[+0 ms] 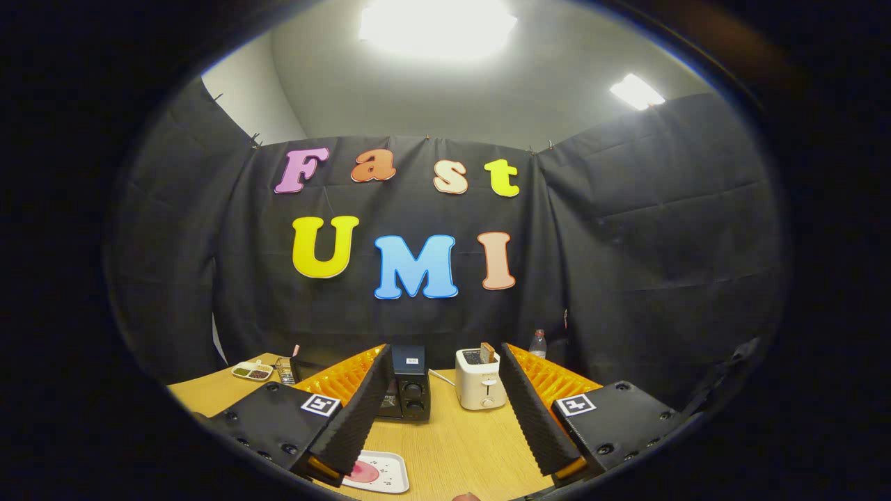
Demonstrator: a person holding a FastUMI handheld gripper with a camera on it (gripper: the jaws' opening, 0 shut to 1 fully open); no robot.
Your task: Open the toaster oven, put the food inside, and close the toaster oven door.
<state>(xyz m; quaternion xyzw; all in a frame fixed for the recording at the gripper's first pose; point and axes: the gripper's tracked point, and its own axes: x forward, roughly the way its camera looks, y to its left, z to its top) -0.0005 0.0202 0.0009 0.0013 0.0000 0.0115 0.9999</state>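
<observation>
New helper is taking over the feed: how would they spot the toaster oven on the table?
Start at the wooden table beyond the open gripper. Two appliances stand at its back between the fingers. The toaster oven is the black box with two round knobs, left of the white toaster, which has bread sticking up.

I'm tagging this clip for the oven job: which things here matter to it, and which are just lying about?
For the job:
toaster oven, between the fingers, beyond them
white plate with pink food
gripper, open

Lying about:
pop-up toaster with toast
water bottle
small divided dish
</observation>
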